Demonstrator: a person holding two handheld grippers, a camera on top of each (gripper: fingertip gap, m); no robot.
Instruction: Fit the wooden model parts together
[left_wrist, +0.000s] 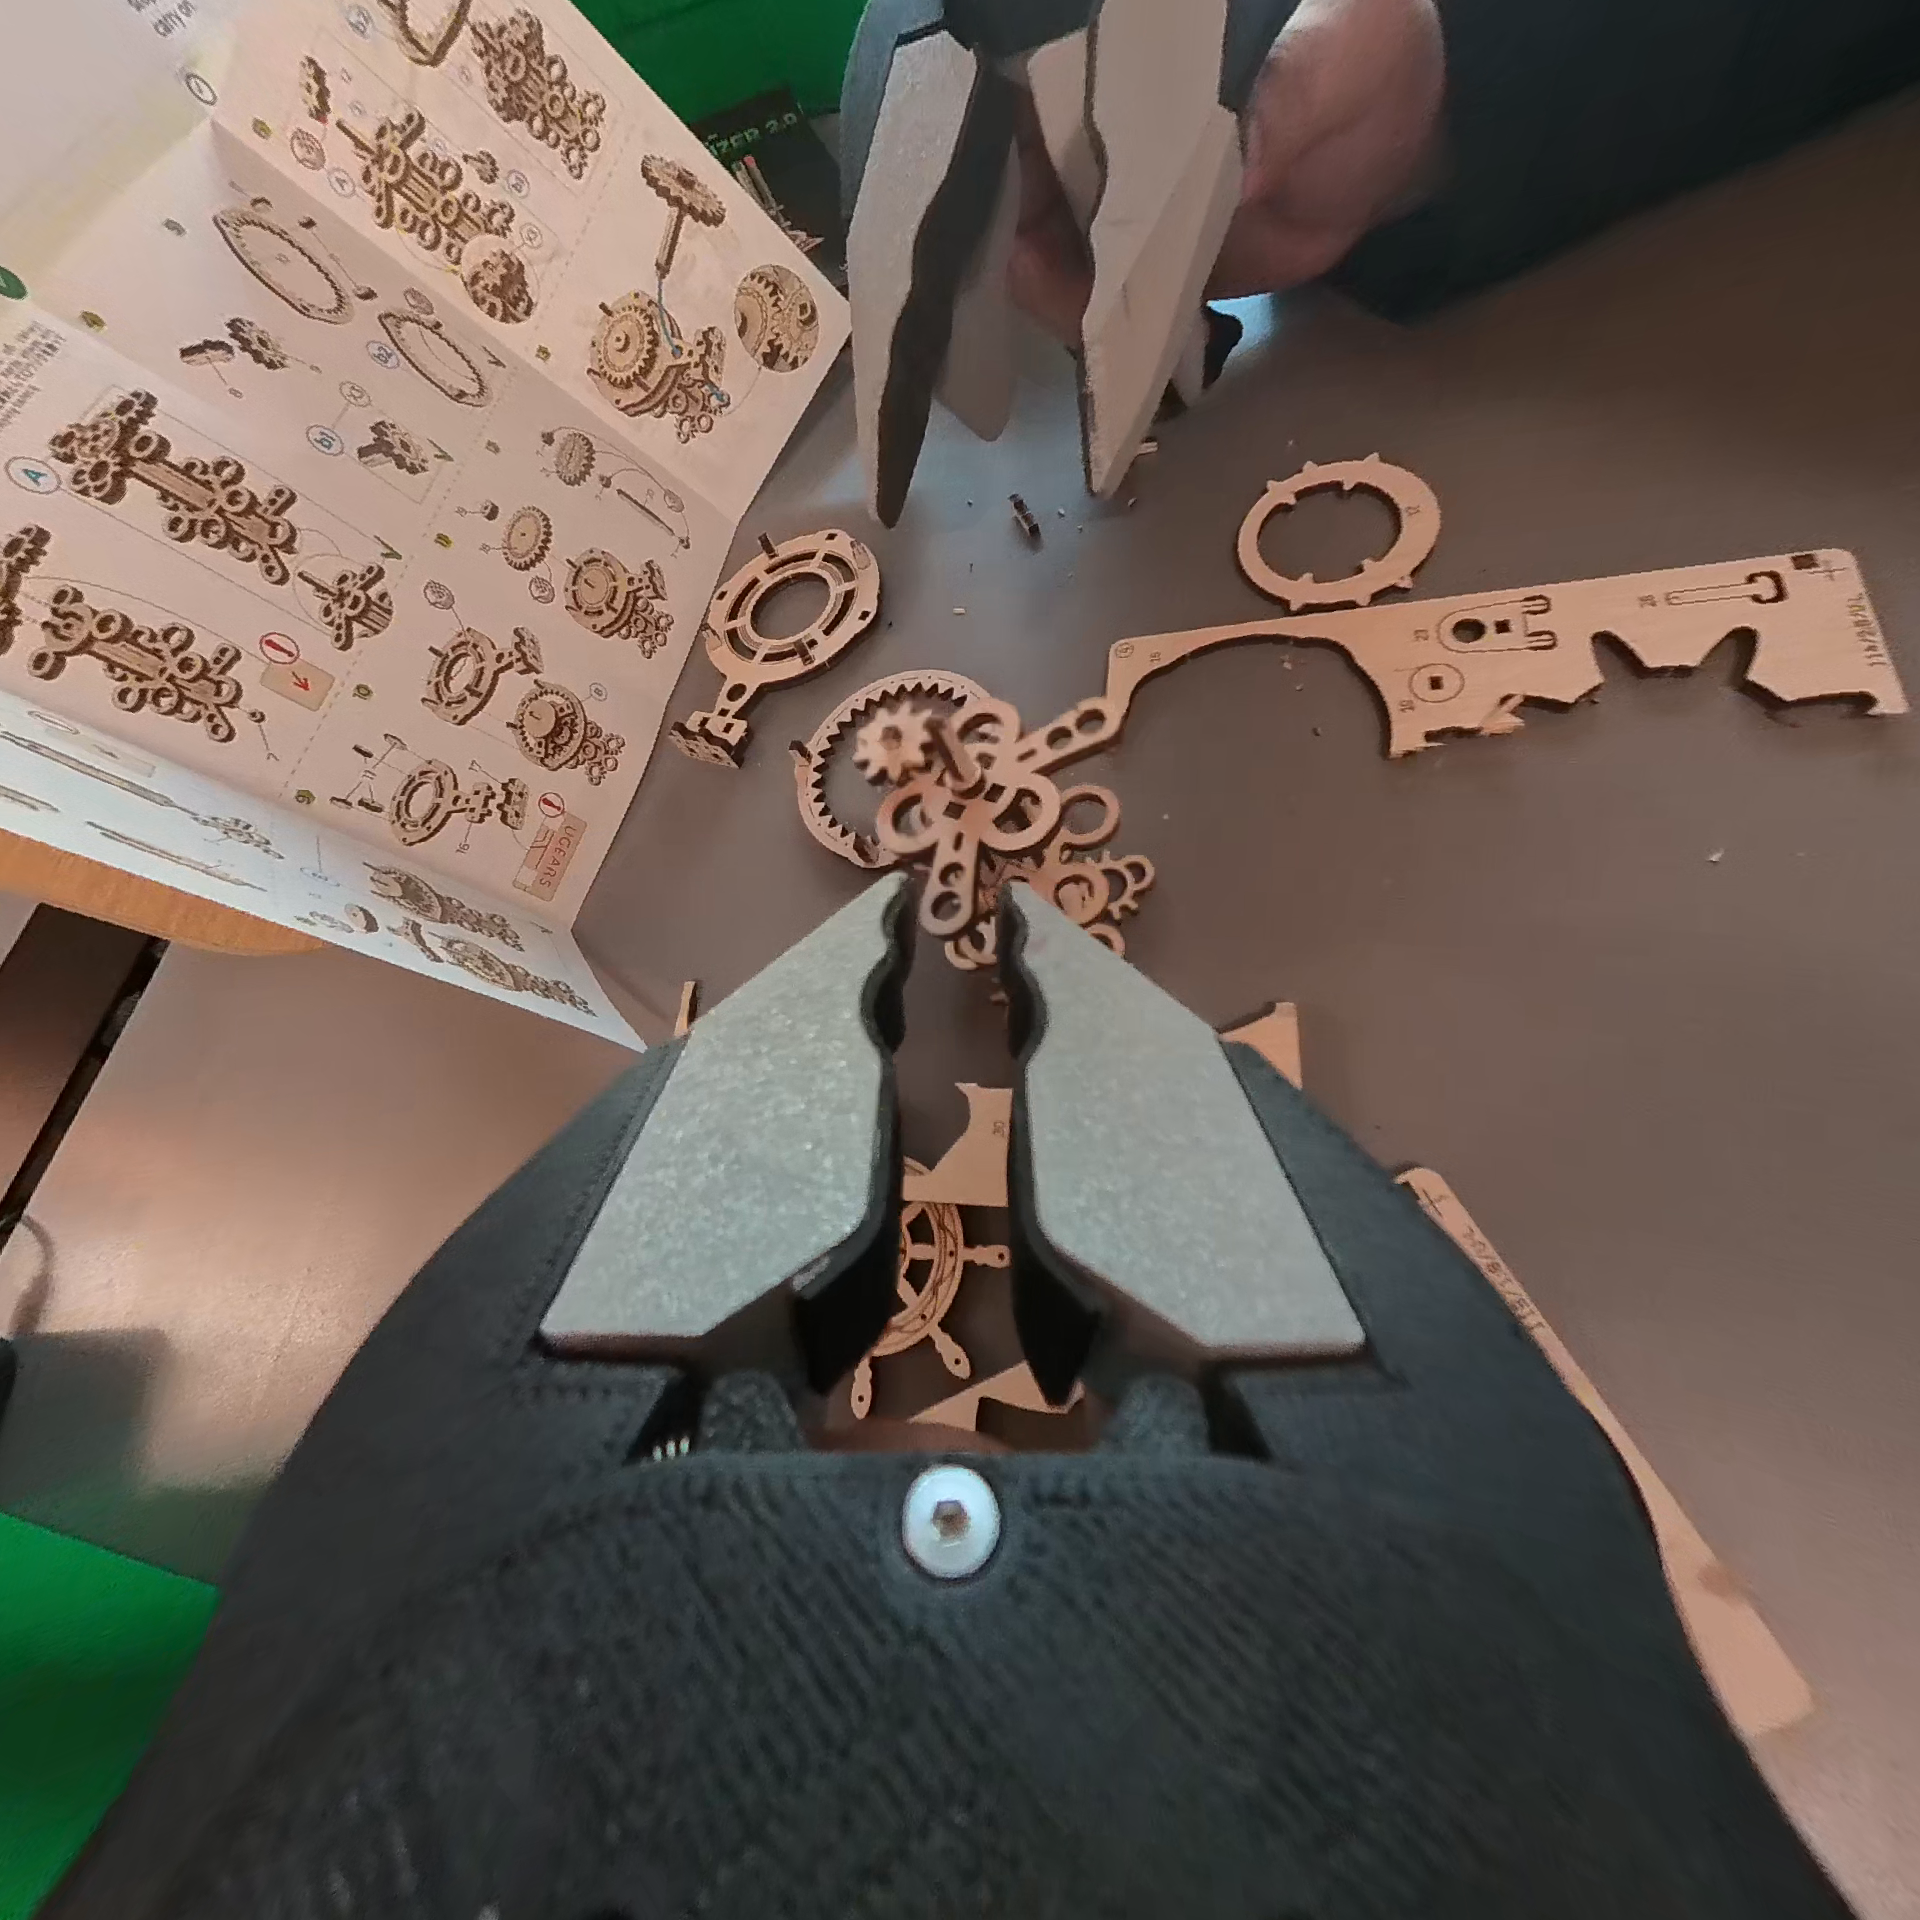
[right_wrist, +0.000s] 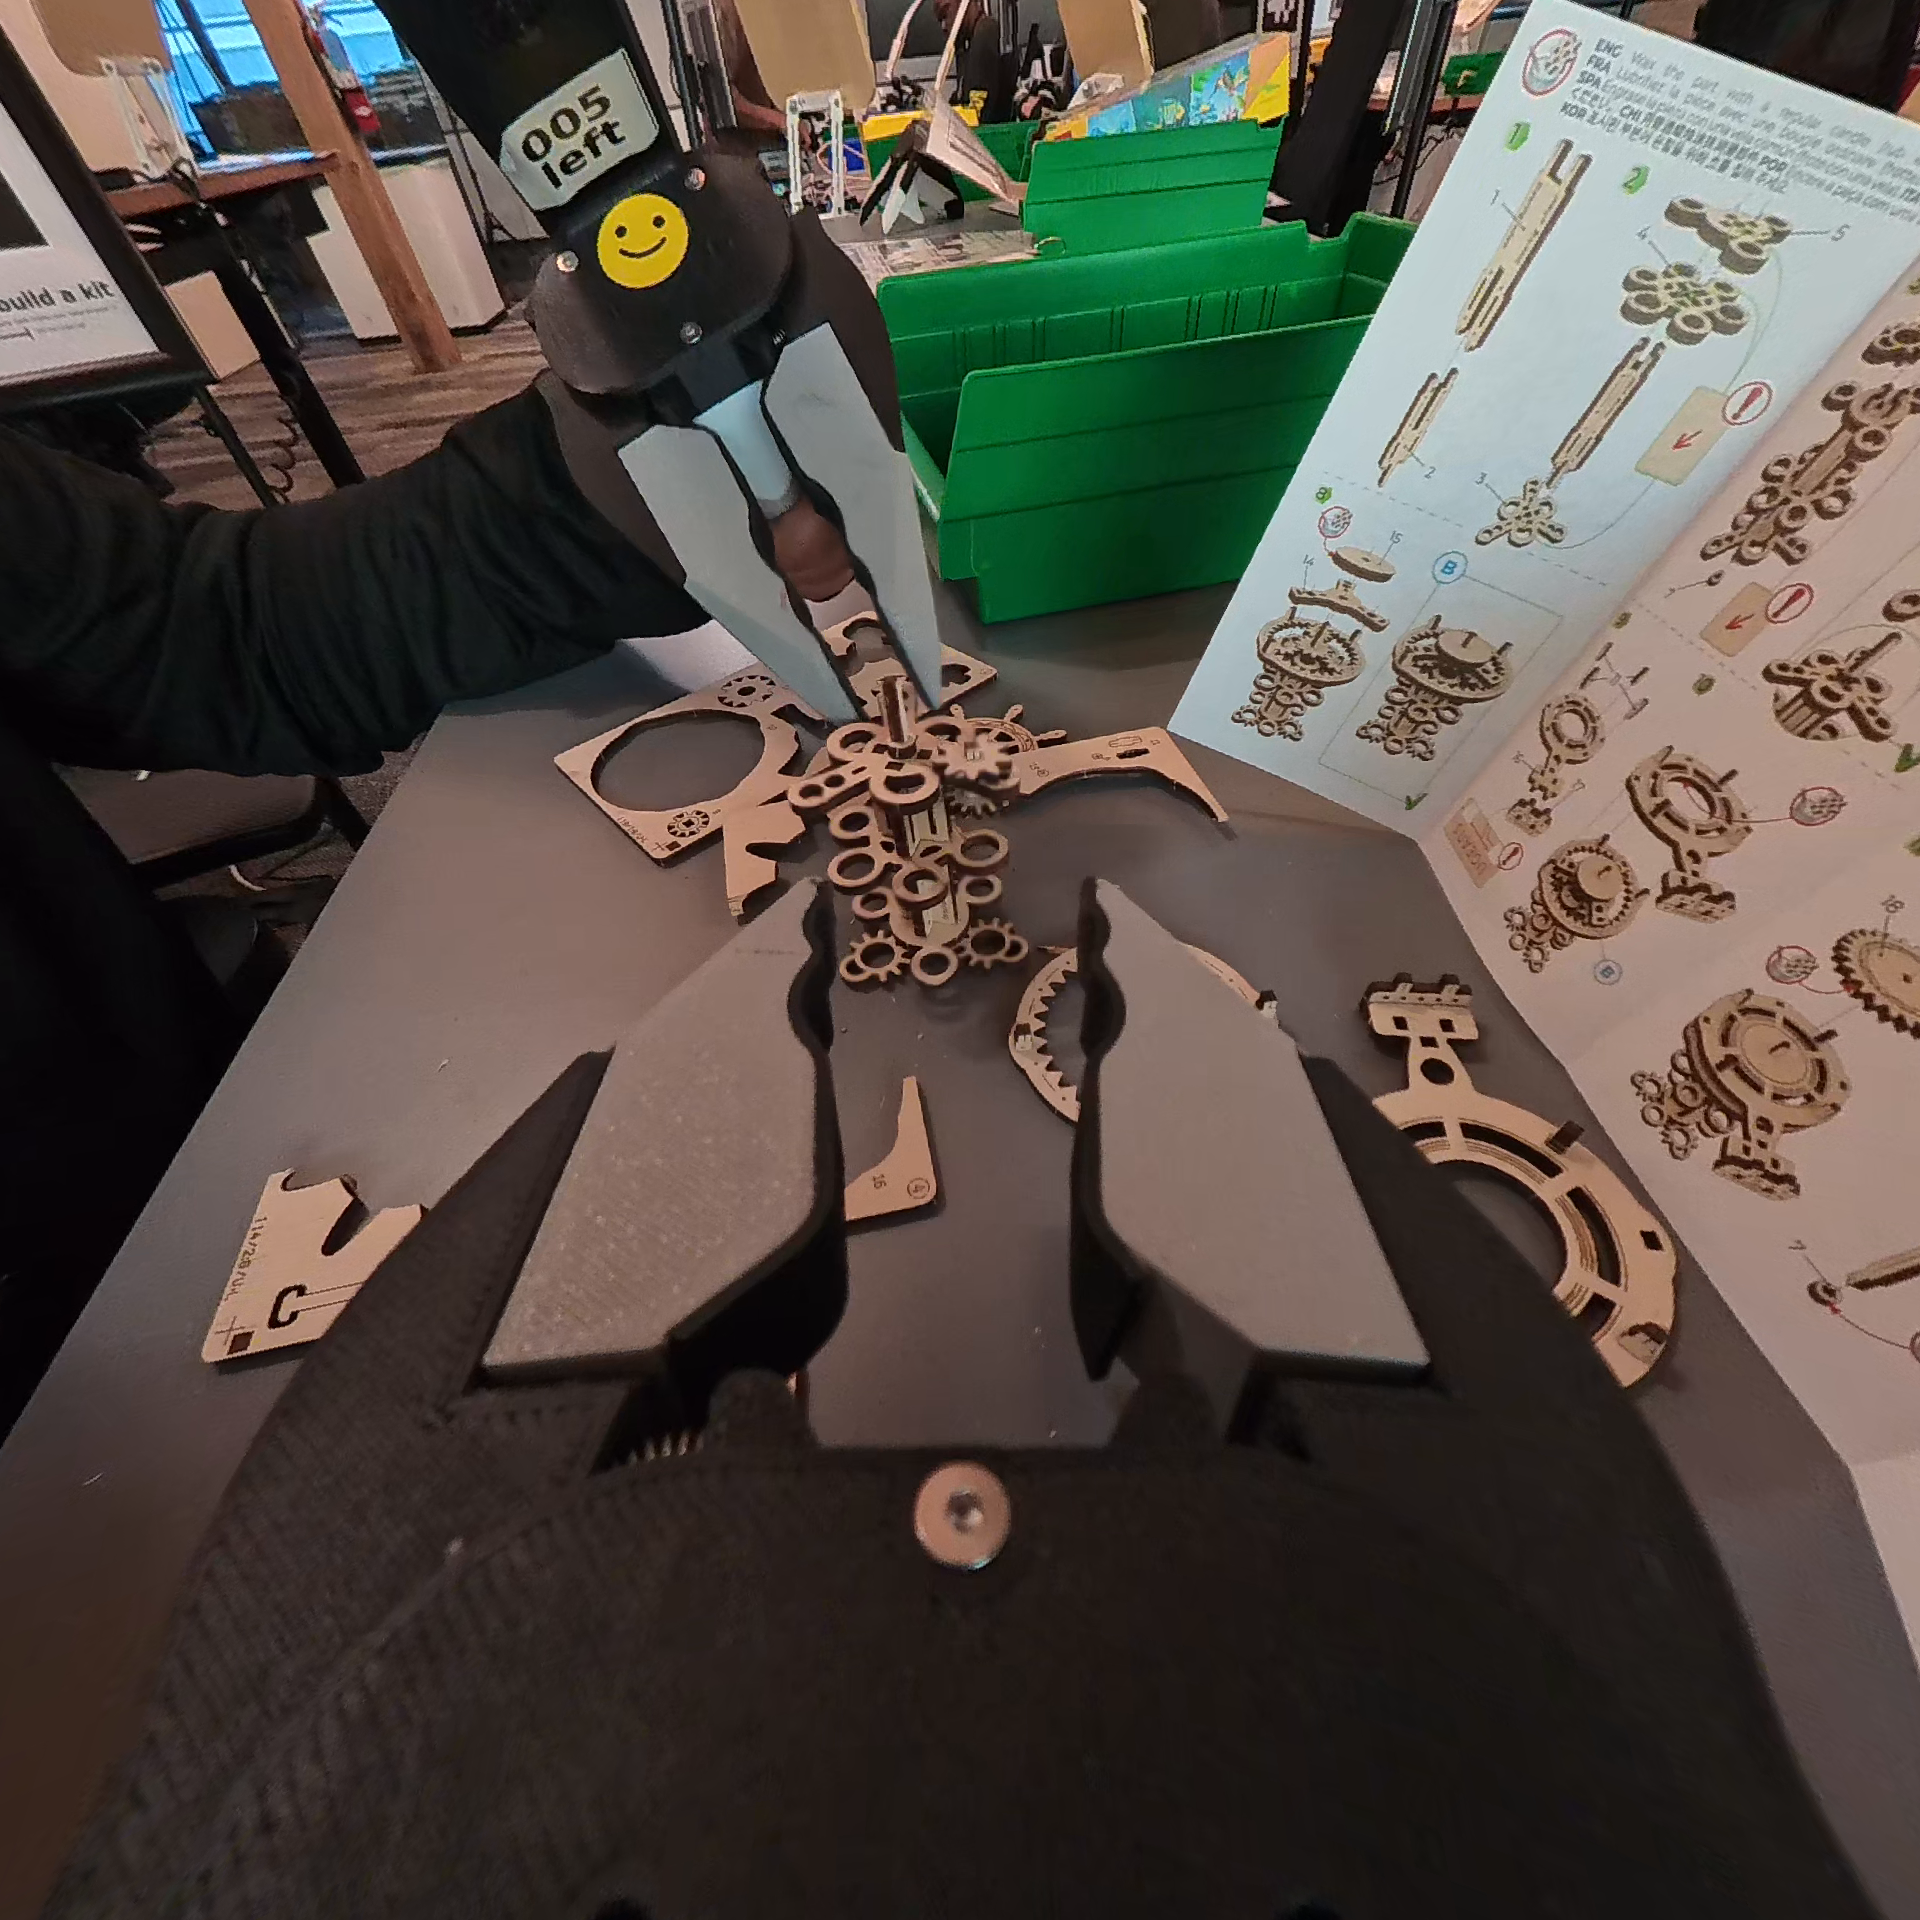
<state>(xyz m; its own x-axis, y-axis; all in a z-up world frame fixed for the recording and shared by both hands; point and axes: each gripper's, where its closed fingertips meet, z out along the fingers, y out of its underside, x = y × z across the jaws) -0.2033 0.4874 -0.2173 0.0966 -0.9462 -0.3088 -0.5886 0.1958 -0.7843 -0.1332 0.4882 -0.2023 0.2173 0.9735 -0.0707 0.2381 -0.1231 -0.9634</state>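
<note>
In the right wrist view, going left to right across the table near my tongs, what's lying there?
Notched offcut → small corner offcut → toothed ring gear → slotted ring frame with handle → instruction sheet.

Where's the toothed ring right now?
In the right wrist view, the toothed ring lies flat on the table, partly hidden behind the right gripper, right of the model and left of the round frame.

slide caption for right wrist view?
Left gripper pinches the top of the upright wooden assembly; open right gripper waits beside loose parts and the instruction sheet.
</note>
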